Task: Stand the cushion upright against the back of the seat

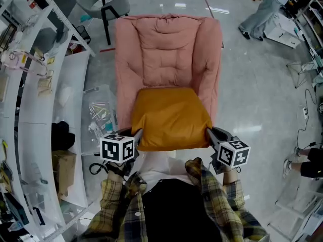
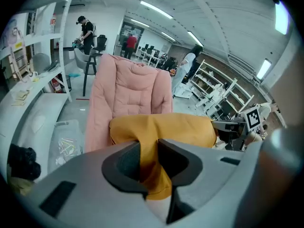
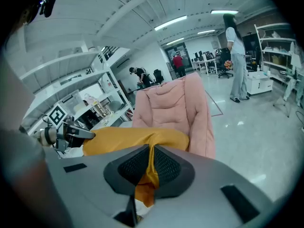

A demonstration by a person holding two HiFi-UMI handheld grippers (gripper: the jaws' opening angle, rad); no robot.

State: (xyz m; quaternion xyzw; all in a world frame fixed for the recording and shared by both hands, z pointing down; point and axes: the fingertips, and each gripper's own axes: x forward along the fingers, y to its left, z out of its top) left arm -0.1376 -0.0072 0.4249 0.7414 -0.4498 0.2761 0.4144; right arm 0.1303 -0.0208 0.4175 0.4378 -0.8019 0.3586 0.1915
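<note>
An orange cushion (image 1: 170, 118) is held up over the seat of a pink padded armchair (image 1: 166, 54), its near edge raised toward me. My left gripper (image 1: 137, 135) is shut on the cushion's near left corner; in the left gripper view the orange fabric (image 2: 151, 160) is pinched between the jaws. My right gripper (image 1: 209, 133) is shut on the near right corner, with a fold of the cushion (image 3: 151, 167) squeezed between its pads. The chair's backrest (image 2: 130, 87) rises behind the cushion (image 3: 137, 141).
White shelving (image 1: 30, 84) runs along the left, with a clear plastic bag (image 1: 101, 115) on the floor beside the chair. A black stool (image 1: 108, 9) stands behind the chair. A person (image 1: 262, 11) stands at the back right; another's feet (image 1: 303, 160) are at right.
</note>
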